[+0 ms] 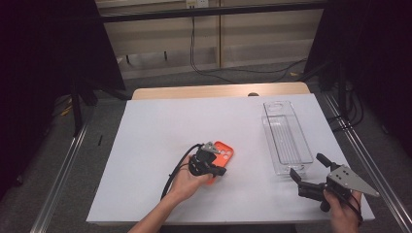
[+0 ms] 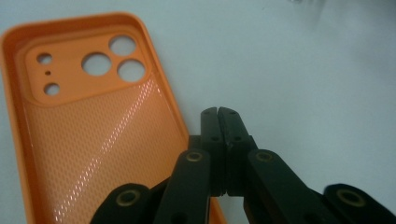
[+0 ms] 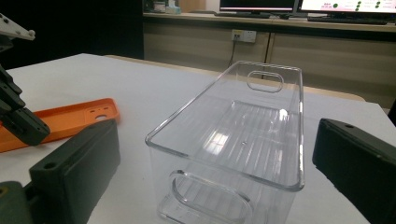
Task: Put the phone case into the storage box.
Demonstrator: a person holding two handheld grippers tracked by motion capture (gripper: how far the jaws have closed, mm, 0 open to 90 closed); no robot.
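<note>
Left gripper (image 1: 217, 171): jaws clenched fully together with nothing between them, as the left gripper view (image 2: 218, 112) shows, where the two black tips meet edge to edge. It sits over the middle of the white table cover (image 1: 155, 145), somewhat toward the near edge, with its tips over bare cover just beside one long rim of the orange phone case (image 1: 224, 154). Contact between tips and case cannot be confirmed.

The case lies flat, open side up, its inner textured surface and camera cut-outs visible in the left gripper view (image 2: 102, 135). It is also seen low at the left of the right gripper view (image 3: 70, 119).

Right gripper (image 1: 306, 171): jaws released, standing wide apart and holding nothing. It is held near the near right corner of the cover, pointed at the near end of the clear plastic bin (image 1: 286, 138). In the right gripper view (image 3: 210, 154) the bin's near end wall, with its handle slot, lies between the two spread jaws, untouched by either.

The bin (image 3: 243, 135) stands upright and empty along the right side of the cover, its long axis running from the near edge toward the far edge, well apart from the case.
</note>
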